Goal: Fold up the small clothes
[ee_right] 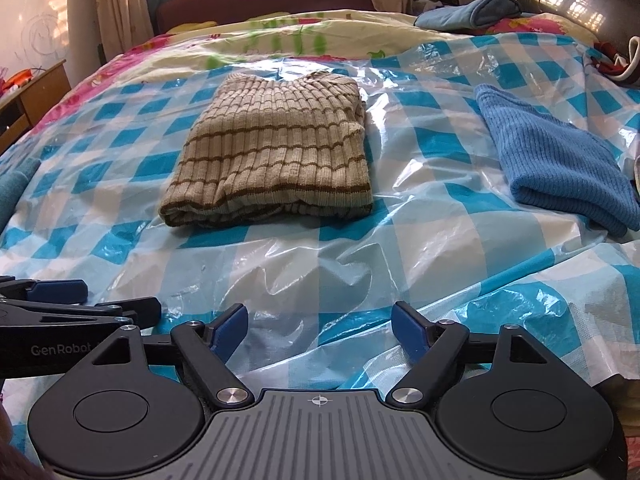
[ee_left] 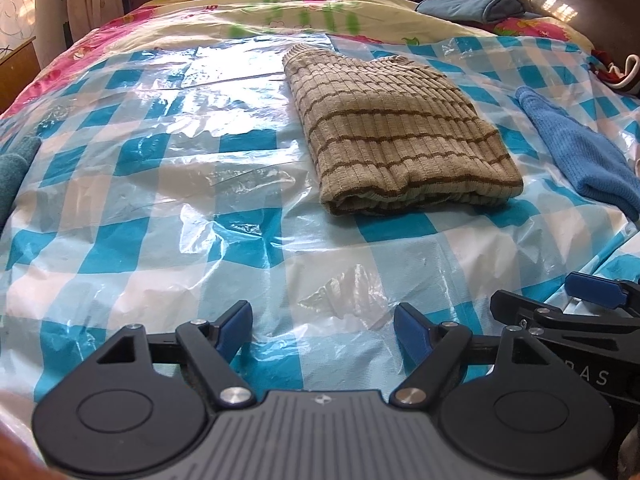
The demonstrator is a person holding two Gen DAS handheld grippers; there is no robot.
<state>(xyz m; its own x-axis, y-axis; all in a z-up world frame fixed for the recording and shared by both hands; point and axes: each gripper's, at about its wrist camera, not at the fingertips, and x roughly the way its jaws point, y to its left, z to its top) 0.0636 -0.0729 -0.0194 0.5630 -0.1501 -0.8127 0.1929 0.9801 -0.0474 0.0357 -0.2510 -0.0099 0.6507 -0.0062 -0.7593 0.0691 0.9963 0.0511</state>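
Currently both claws are hovering low over the near part of the bed, side by side, neither touching any garment. The left claw (ee_left: 323, 330) is standing wide open, its blue pads (ee_left: 236, 328) spread apart with nothing between them. The right claw (ee_right: 320, 328) is standing equally wide open and holding nothing; it is showing at the right edge of the left wrist view.

The beige striped sweater (ee_right: 272, 148) is lying folded into a compact rectangle on the blue-and-white checked plastic sheet (ee_right: 360, 264) that is covering the bed, well ahead of both claws. Its thick folded edge is facing the cameras. In the left wrist view the same sweater (ee_left: 396, 136) is sitting ahead and slightly right.

A blue knit garment (ee_right: 556, 156) is lying folded to the right of the sweater, apart from it. A teal garment (ee_left: 14, 168) is peeking in at the left edge. A blue-grey folded cloth (ee_right: 472, 14) is resting near the dark headboard (ee_right: 576, 4) at the far right of the bed.
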